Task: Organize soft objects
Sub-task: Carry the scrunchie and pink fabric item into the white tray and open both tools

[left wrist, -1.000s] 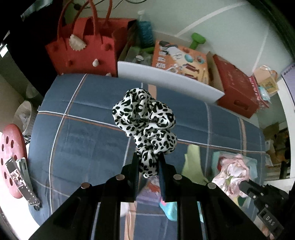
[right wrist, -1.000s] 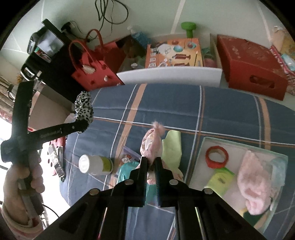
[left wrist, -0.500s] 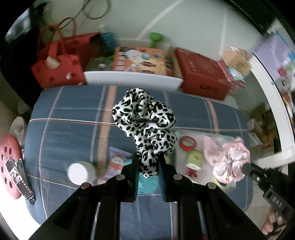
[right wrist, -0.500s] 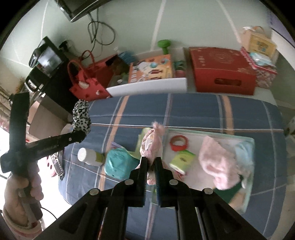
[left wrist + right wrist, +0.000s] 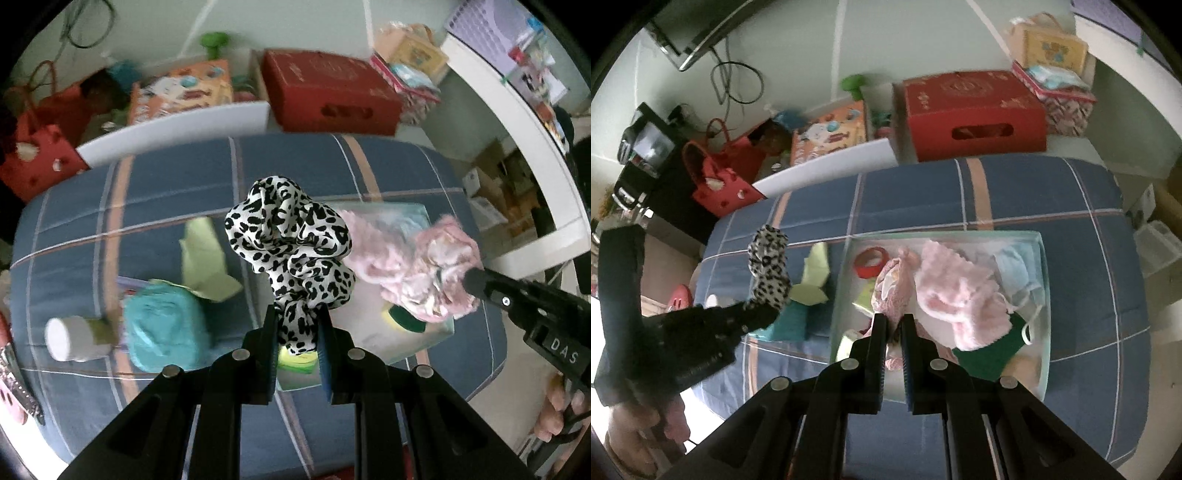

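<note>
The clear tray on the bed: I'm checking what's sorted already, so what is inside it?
In the clear tray lie a fluffy pink cloth, a red ring, a blue mask and a green mask. Whatever lies beneath the cloth and the held pink scrunchie is hidden.

I have a black-and-white leopard-print scrunchie (image 5: 291,247) pinched at its lower fold, its ruffles bunched upward and held in the air above the blue plaid cover. At its three o'clock in the left wrist view, a pale pink scrunchie (image 5: 439,273) is gripped over the clear tray (image 5: 1046,295). In that tray lie a fluffy pink cloth (image 5: 955,291) at centre, a light blue mask (image 5: 1019,266) at two o'clock, and a green mask (image 5: 993,343) at five o'clock.
</note>
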The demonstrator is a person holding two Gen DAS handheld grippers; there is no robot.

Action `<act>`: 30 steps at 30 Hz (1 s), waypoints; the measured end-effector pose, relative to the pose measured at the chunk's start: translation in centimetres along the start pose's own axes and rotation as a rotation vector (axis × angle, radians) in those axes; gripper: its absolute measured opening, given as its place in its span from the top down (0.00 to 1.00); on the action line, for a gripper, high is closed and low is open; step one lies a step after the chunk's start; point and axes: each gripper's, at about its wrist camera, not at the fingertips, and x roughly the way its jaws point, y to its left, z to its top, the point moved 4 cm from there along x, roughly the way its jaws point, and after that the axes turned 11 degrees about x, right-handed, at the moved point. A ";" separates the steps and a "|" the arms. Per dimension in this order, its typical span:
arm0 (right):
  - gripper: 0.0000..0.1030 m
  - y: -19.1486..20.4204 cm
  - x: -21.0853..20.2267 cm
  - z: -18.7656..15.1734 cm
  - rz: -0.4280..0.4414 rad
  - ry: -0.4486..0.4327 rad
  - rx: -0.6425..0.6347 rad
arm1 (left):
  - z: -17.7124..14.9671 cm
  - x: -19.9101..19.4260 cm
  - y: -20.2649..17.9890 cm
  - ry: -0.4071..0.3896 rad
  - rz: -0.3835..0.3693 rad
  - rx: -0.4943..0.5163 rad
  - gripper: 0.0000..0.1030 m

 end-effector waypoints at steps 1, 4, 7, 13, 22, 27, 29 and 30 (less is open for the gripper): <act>0.92 -0.4 0.6 0.0 -0.003 0.008 0.007 | -0.1 0.7 -0.4 0.011 -0.006 0.006 0.81; 0.92 -1.5 2.4 0.0 -0.012 0.031 0.021 | -0.2 3.1 -1.5 0.042 -0.020 0.027 0.81; 0.92 -2.7 4.8 -0.1 -0.027 0.061 0.037 | -0.1 5.5 -2.2 0.070 -0.040 0.031 0.81; 0.92 -4.3 8.1 -0.3 -0.041 0.107 0.053 | -0.2 9.2 -2.9 0.112 -0.084 0.027 0.81; 0.92 -5.9 10.5 -0.6 -0.041 0.147 0.079 | -0.6 11.3 -3.3 0.134 -0.104 0.046 0.80; 0.88 -5.7 10.1 -0.6 -0.035 0.138 0.076 | -0.2 10.4 -3.7 0.120 -0.115 0.058 0.53; 0.88 -5.4 9.8 -0.5 -0.036 0.132 0.074 | 0.0 9.8 -3.8 0.111 -0.112 0.057 0.48; 0.88 -5.3 9.5 -0.4 -0.038 0.128 0.072 | 0.0 9.4 -3.8 0.107 -0.110 0.056 0.47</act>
